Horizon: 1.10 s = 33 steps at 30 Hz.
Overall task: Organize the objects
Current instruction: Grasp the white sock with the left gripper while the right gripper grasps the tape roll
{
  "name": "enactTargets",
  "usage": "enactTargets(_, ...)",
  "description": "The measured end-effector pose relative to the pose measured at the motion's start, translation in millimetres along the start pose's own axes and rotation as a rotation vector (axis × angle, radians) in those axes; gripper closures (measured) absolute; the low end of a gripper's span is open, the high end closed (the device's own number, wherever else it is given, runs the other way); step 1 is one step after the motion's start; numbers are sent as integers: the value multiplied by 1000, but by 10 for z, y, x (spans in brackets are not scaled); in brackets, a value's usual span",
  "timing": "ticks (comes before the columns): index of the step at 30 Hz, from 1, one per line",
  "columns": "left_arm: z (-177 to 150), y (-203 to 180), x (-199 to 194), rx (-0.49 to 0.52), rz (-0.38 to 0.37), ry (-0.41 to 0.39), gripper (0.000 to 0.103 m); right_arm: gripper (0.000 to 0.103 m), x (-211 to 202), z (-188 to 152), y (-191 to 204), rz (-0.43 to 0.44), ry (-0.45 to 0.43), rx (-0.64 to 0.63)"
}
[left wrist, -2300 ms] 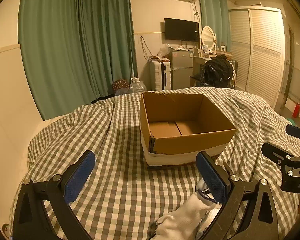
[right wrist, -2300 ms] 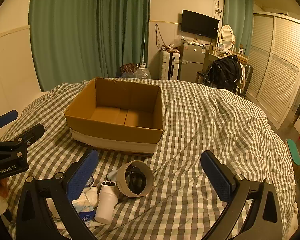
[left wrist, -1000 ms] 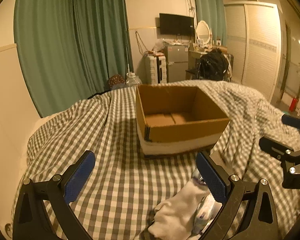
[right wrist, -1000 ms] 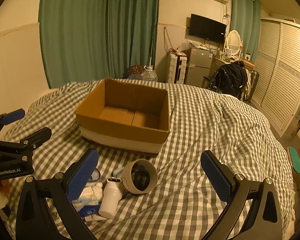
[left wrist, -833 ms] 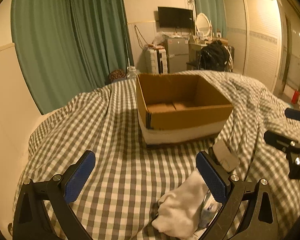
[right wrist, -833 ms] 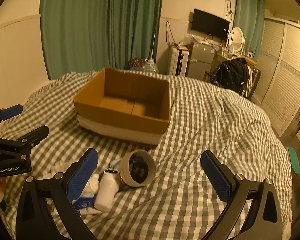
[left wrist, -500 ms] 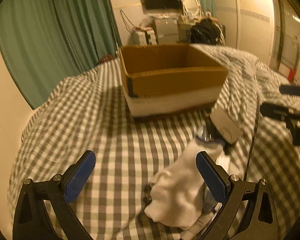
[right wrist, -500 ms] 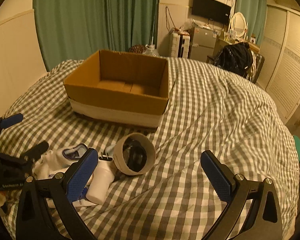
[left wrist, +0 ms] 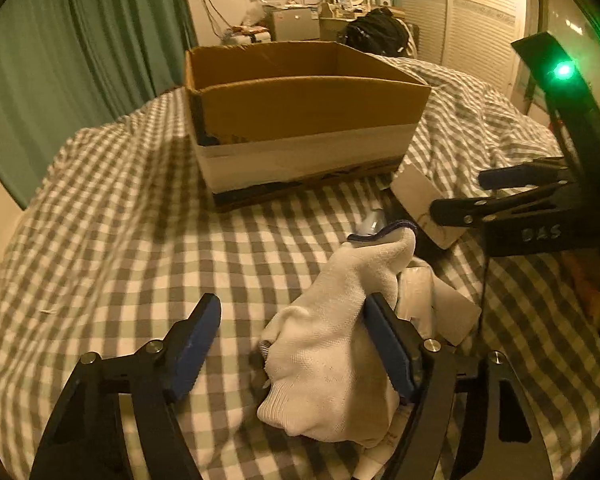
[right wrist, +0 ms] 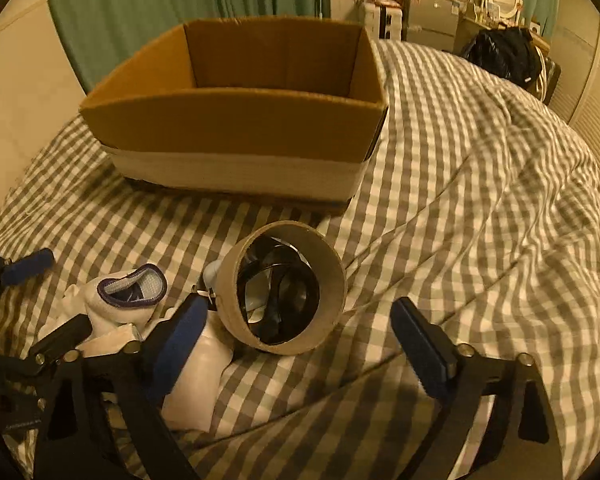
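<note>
An open empty cardboard box (left wrist: 300, 120) (right wrist: 236, 120) stands on the checked bedspread. A white sock (left wrist: 336, 340) (right wrist: 128, 292) lies on a small heap of items in front of it. My left gripper (left wrist: 296, 344) is open, low over the bed, with the sock between its fingers against the right pad (left wrist: 388, 348). My right gripper (right wrist: 300, 336) is open, its fingers either side of a cardboard tube (right wrist: 284, 288) that lies on its side with dark items inside. A white bottle (right wrist: 196, 376) lies beside the tube.
The checked bedspread (right wrist: 480, 200) covers the whole bed. Green curtains (left wrist: 80, 60) hang behind. A dresser, TV and a black bag (right wrist: 504, 56) stand at the back. The right gripper shows in the left wrist view (left wrist: 520, 204).
Both grippers have moved down and forward toward the heap. The left gripper's fingers have narrowed and now flank the sock. The right gripper now flanks the tube.
</note>
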<state>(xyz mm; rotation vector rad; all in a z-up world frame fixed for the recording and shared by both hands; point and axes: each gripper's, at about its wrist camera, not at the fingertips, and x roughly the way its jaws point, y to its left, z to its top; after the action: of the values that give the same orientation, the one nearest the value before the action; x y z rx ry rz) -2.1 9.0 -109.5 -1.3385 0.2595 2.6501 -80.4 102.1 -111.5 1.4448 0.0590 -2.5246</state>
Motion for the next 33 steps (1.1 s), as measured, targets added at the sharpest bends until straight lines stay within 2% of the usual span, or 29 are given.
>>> enactTargets(2,0,1,23,10,-43,15,26,25,33,-15,46,-9,12,-16)
enactTargets(6,-10,93,78,-44,-115,41,25,35,71,-46,157,-25,28,-65)
enactTargets(9,-16,113,72,-46,-136,52,25,52,40,-81,250,-18,26,-107)
enactTargets(11,-28,122,41,-45,-144,56,25,69,22,-109,323,-15,22,-136)
enactTargets(14,-62,123,-6,-42,-146,49,27,85,-21,-146,418,-12,20,-169)
enactTargets(17,-93,117,-70,-39,-172,41,58,90,-94,-190,481,-22,6,-192)
enactTargets(19,-106,84,-115,-22,-160,30,66,92,-141,-182,497,-20,-7,-193)
enactTargets(24,-91,63,-202,-23,-143,13,75,97,-360,-194,472,-24,-58,-185)
enactTargets(32,43,141,-371,-38,-104,-27,83,98,-672,-103,349,-20,-133,-160)
enactTargets(33,76,160,-403,-40,-100,-37,88,98,-726,-95,345,-19,-145,-157)
